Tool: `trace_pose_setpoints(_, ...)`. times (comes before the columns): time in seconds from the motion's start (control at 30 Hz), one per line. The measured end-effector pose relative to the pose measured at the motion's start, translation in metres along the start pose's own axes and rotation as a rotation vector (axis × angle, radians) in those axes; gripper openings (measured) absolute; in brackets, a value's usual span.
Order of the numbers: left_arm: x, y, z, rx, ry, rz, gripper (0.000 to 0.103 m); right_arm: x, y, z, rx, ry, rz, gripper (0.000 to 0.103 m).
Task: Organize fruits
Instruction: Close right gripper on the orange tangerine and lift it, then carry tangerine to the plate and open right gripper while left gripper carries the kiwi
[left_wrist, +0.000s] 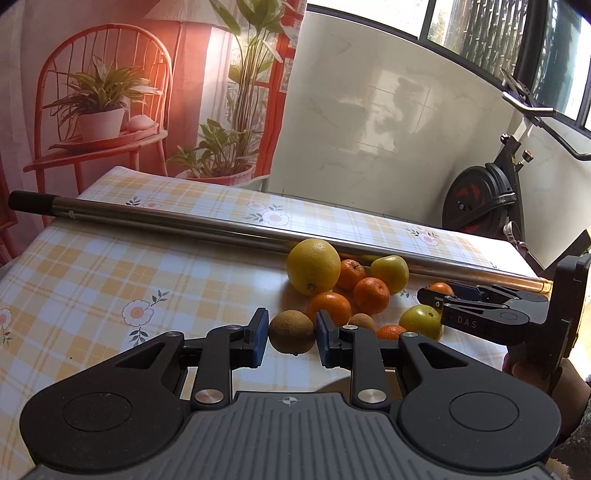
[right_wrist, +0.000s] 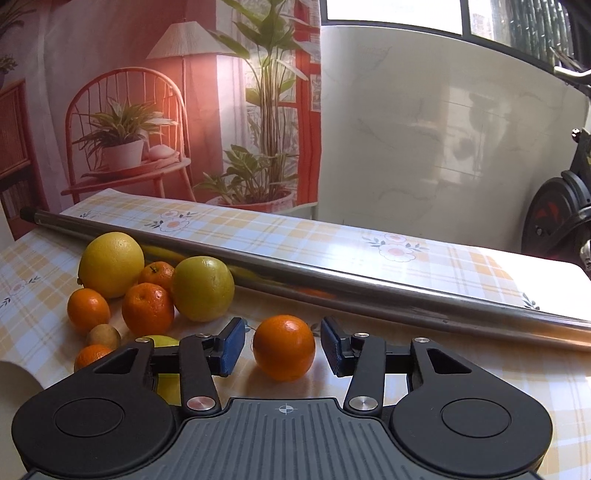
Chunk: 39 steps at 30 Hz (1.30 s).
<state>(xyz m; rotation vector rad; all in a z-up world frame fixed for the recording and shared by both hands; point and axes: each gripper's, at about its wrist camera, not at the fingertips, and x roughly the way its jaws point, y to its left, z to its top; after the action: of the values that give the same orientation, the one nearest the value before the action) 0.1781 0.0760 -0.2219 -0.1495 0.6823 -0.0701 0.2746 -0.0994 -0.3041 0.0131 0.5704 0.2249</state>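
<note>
A brown kiwi (left_wrist: 291, 336) sits on the checked worktop (left_wrist: 110, 280) between the spread pads of the left hand-held gripper (left_wrist: 291, 339), untouched. An orange mandarin (right_wrist: 283, 347) lies likewise inside the open right hand-held gripper (right_wrist: 282, 347). Beyond both, more fruit clusters before a metal pole (left_wrist: 207, 225).

Fruit on the bench (right_wrist: 406, 369), placed against the metal pole (right_wrist: 332, 280)

The pole lies across the bench; before it, toward its left end, cluster a grapefruit (right_wrist: 110, 264), an apple (right_wrist: 203, 288) and mandarins (right_wrist: 147, 308). Right of the cluster, before the pole, one mandarin (right_wrist: 283, 347) lies between the right tongs (right_wrist: 282, 347); a kiwi (left_wrist: 291, 332) lies between the left tongs (left_wrist: 291, 338).
</note>
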Motion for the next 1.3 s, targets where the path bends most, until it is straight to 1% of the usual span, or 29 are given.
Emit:
trace_pose_setpoints(0.07, -0.001, 0.0, -0.001, 0.0, -0.005, 0.003, 0.029, 0.001, -0.004, 0.0, 0.027, 0.009, 0.003, 0.04)
trace_pose_setpoints(0.17, -0.002, 0.0, -0.004, 0.004, -0.01, 0.012, 0.029, 0.0, -0.012, -0.003, 0.079, 0.022, 0.013, 0.033)
trace_pose_setpoints(0.37, -0.001, -0.004, -0.006, 0.016, -0.001, 0.021, 0.029, -0.002, -0.017, -0.006, 0.099, 0.013, 0.009, 0.033)
trace_pose_setpoints(0.5, -0.002, -0.005, -0.008, 0.035, 0.005, 0.027, 0.029, -0.008, -0.022, -0.007, 0.13, -0.016, 0.016, 0.033)
trace_pose_setpoints(0.73, -0.001, -0.009, -0.011, 0.036, 0.023, 0.013, 0.029, -0.016, -0.027, -0.01, 0.179, -0.037, 0.001, 0.032)
trace_pose_setpoints(0.9, -0.006, -0.013, -0.013, 0.05, 0.021, -0.002, 0.029, -0.03, -0.027, -0.018, 0.204, -0.059, -0.027, 0.032)
trace_pose_setpoints(0.97, -0.009, -0.013, -0.014, 0.051, 0.022, -0.006, 0.029, -0.034, -0.028, -0.021, 0.23, -0.052, -0.045, 0.032)
trace_pose_setpoints(1.03, -0.012, -0.014, -0.017, 0.058, 0.018, -0.011, 0.029, -0.043, -0.033, -0.026, 0.311, -0.032, -0.044, 0.032)
trace_pose_setpoints(1.1, -0.014, -0.015, -0.018, 0.067, 0.016, -0.012, 0.029, -0.054, -0.032, -0.032, 0.357, -0.04, -0.038, 0.032)
trace_pose_setpoints(1.3, -0.022, -0.016, -0.019, 0.077, 0.003, -0.033, 0.029, -0.092, -0.012, -0.037, 0.36, -0.078, -0.025, 0.032)
